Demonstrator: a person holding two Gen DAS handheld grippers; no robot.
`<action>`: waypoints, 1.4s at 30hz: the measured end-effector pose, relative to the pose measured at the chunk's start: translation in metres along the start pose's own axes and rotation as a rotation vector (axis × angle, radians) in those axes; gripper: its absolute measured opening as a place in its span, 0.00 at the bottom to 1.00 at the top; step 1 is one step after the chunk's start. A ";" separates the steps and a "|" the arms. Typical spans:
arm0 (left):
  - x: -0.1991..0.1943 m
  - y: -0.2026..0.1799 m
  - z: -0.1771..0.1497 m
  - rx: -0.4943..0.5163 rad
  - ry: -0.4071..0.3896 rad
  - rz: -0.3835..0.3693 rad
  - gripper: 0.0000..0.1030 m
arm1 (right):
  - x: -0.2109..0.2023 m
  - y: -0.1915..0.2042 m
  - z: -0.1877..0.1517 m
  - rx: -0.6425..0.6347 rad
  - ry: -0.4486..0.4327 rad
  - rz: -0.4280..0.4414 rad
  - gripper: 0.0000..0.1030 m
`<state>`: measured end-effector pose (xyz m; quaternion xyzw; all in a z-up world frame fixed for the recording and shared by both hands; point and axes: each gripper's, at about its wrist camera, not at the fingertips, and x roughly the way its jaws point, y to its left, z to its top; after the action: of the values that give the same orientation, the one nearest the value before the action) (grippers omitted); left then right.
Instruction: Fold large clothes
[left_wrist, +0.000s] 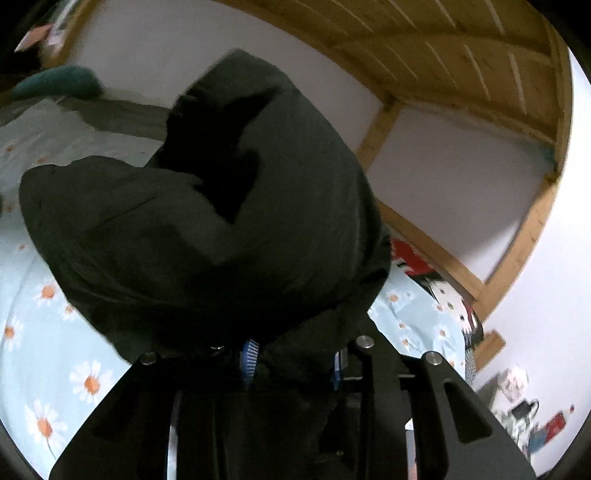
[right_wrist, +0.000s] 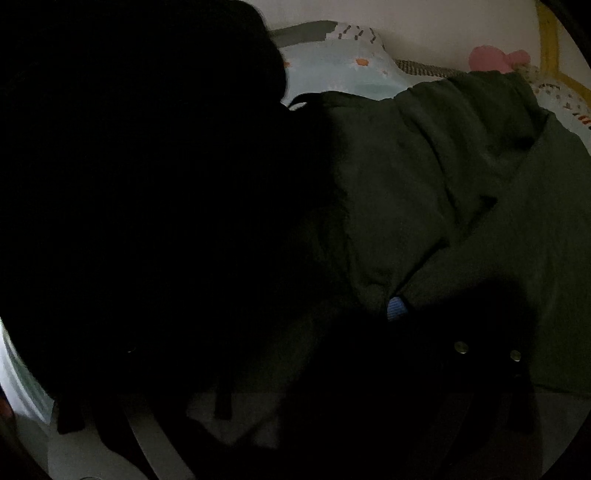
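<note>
Dark green garment (left_wrist: 229, 206) bunches, gripped by left hand-held gripper (left_wrist: 291, 358); right hand-held gripper (right_wrist: 397, 308), at 5 o'clock, mostly buried, grip unclear.

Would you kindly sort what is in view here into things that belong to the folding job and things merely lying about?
In the job:
dark green garment
left gripper, fabric bunched between its blue pads
right gripper, largely buried in the cloth
daisy bedsheet, the folding surface

Lying about:
teal pillow
cartoon cushion
pink plush
clutter by the wall
</note>
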<state>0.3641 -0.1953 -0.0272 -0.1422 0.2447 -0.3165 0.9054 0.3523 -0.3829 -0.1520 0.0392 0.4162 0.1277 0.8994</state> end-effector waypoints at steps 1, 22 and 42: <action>0.001 -0.006 -0.005 0.039 0.019 -0.021 0.27 | -0.002 -0.001 -0.002 0.004 -0.008 0.008 0.95; 0.148 -0.113 -0.104 0.306 0.447 -0.534 0.30 | -0.187 -0.164 -0.113 0.663 -0.270 -0.229 0.97; 0.152 -0.113 -0.148 0.333 0.557 -0.652 0.31 | -0.104 -0.162 0.069 0.283 -0.104 0.378 0.56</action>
<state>0.3317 -0.3935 -0.1587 0.0260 0.3671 -0.6459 0.6689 0.3724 -0.5634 -0.0591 0.2485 0.3685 0.2322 0.8652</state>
